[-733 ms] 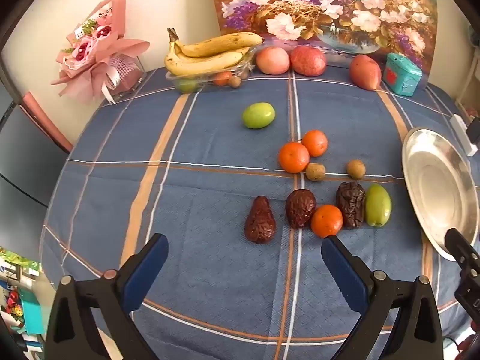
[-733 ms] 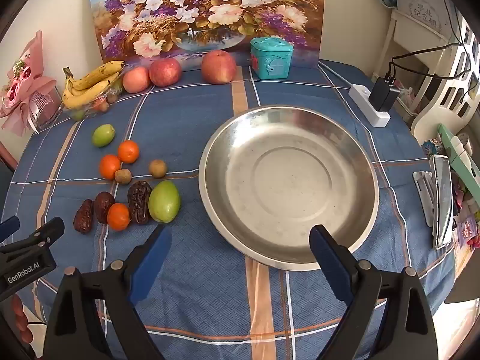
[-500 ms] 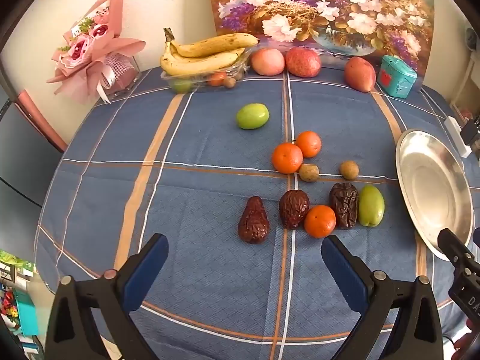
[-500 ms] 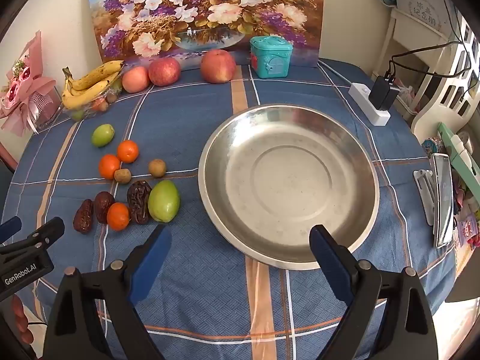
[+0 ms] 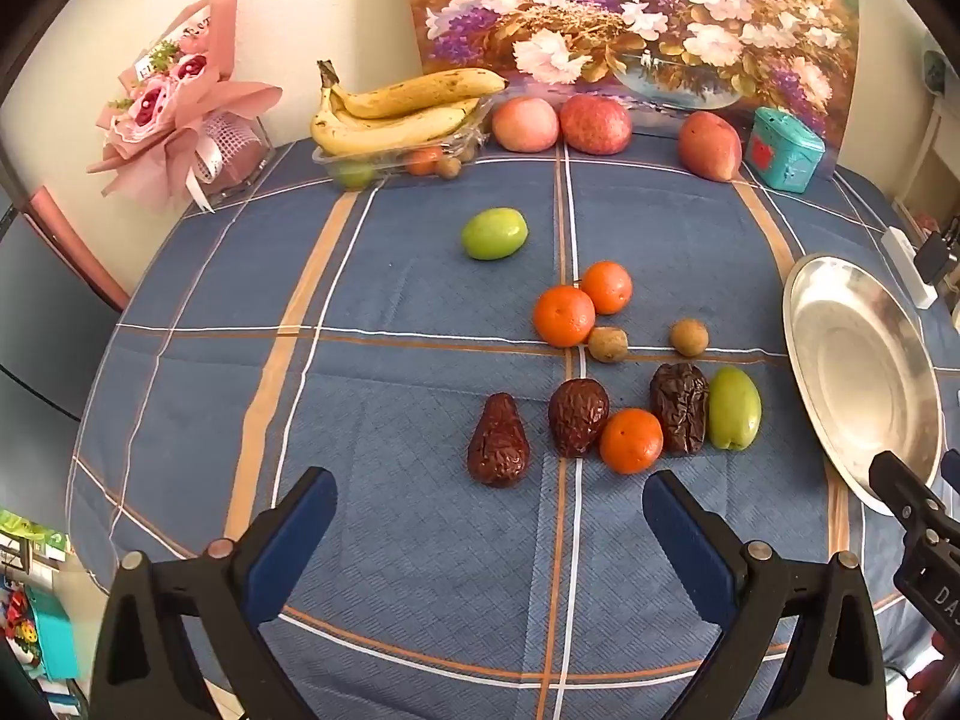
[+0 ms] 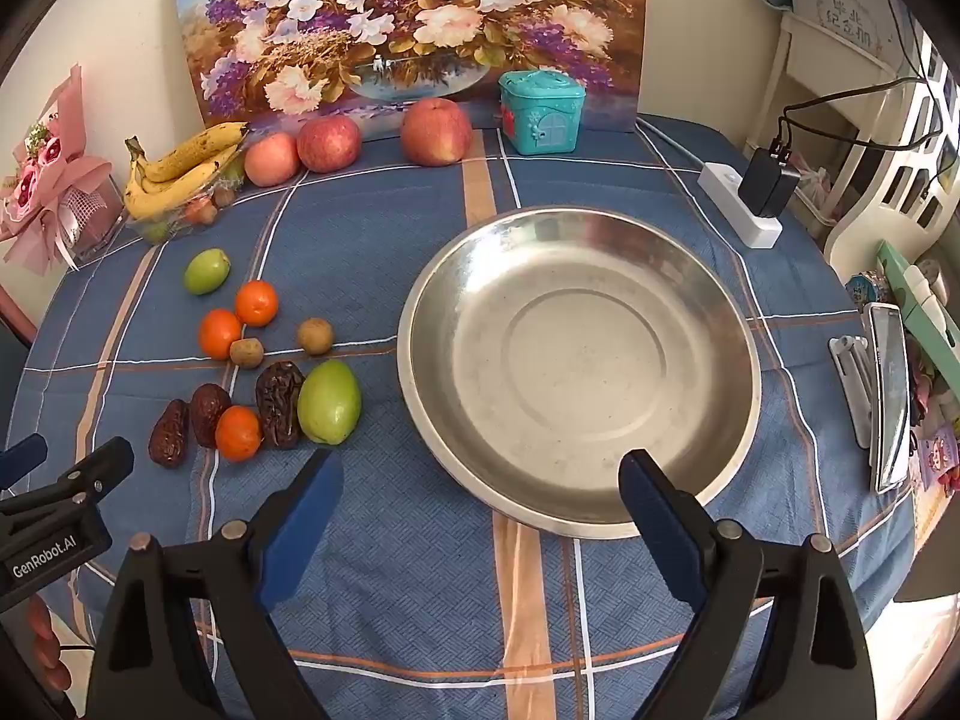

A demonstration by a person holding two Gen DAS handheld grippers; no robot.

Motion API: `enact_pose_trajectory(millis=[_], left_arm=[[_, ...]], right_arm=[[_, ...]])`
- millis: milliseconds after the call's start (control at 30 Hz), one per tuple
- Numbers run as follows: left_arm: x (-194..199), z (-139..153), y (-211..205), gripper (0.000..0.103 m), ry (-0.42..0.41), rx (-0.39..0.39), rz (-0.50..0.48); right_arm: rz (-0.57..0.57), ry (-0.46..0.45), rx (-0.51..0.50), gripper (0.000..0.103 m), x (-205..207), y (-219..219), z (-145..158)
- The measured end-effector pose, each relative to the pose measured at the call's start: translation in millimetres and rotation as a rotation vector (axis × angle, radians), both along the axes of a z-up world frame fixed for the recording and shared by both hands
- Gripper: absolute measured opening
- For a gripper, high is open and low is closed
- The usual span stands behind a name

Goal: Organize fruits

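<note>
Loose fruit lies on the blue checked tablecloth: three wrinkled dark dates (image 5: 498, 450), three oranges (image 5: 630, 441), two green fruits (image 5: 734, 409) and two small brown ones (image 5: 607, 344). A wide steel dish (image 6: 576, 360) sits empty to their right. My left gripper (image 5: 489, 516) hovers open just short of the dates, nothing between its fingers. My right gripper (image 6: 480, 501) hangs open over the dish's near rim, holding nothing. The left gripper's tip (image 6: 90, 468) shows at the left edge of the right wrist view, and the right gripper's tip (image 5: 900, 480) at the right edge of the left wrist view.
At the back stand a clear tray with bananas (image 5: 396, 114), three apples (image 6: 435, 132), a teal tin (image 6: 543, 114), a flower painting (image 6: 408, 24) and a pink bouquet (image 5: 174, 126). A power strip with plug (image 6: 744, 204) and a phone (image 6: 888, 396) lie right of the dish.
The left gripper's view has shifted slightly, the fruit sliding a little left and up in frame. The right gripper has barely moved. Both stay open.
</note>
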State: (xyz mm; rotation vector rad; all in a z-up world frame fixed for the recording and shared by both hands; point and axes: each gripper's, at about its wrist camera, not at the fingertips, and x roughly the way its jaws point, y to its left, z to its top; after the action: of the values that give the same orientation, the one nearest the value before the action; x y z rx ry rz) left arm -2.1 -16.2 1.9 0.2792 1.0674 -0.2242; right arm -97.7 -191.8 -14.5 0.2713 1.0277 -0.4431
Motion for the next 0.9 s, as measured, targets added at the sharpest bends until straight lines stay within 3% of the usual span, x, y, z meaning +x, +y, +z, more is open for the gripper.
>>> enact_pose_trajectory(millis=[900], left_arm=[[-2,-1,5,0.103,-0.003,0.002,-0.017]], right_arm=[[0.005,0.004,0.003,0.093,1,-1,-2]])
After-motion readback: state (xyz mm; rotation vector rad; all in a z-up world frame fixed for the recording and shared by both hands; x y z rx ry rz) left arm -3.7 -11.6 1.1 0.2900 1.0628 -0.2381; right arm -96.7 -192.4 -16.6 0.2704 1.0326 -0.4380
